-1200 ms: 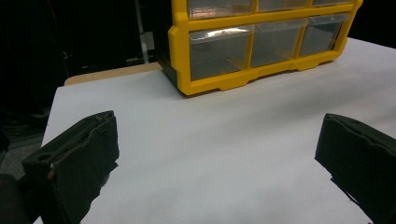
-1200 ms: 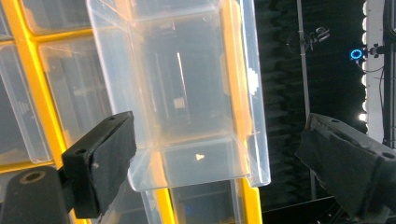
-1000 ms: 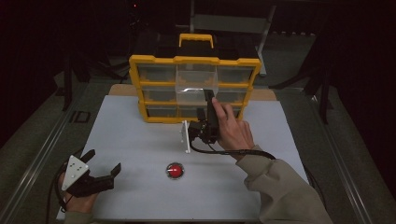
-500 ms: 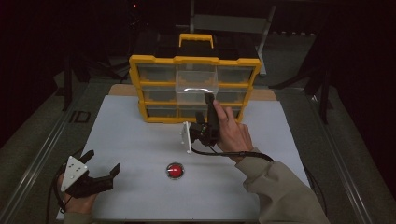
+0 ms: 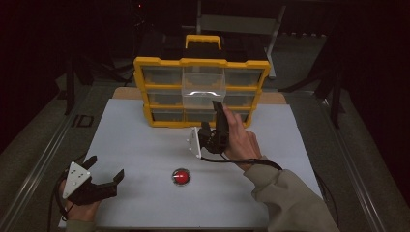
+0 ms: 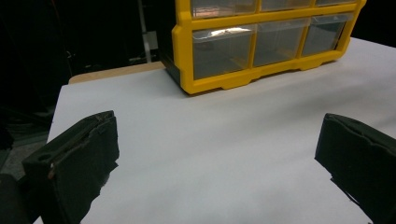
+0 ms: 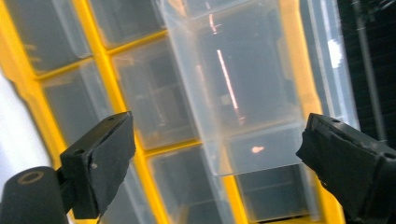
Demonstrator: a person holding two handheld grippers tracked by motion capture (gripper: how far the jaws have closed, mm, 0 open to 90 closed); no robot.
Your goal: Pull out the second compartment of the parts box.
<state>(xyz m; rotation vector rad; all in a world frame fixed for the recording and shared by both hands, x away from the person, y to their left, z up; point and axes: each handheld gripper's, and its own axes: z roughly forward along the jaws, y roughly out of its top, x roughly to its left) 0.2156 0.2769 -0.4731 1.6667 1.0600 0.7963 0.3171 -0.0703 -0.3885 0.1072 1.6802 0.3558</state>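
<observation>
My right gripper (image 5: pixel 216 121) is spread wide just short of the pulled-out clear drawer (image 5: pixel 203 89) in the yellow organizer (image 5: pixel 200 63), far centre. I'd square up before closing. Left gripper (image 5: pixel 104 176), also wide, idles near-left by the red button (image 5: pixel 181 176).

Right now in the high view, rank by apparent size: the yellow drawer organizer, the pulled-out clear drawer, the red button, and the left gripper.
1. Yellow drawer organizer
2. Left gripper and pulled-out clear drawer: they look about alike, and the gripper is nearer the camera, so I won't rank them.
3. Red button
</observation>
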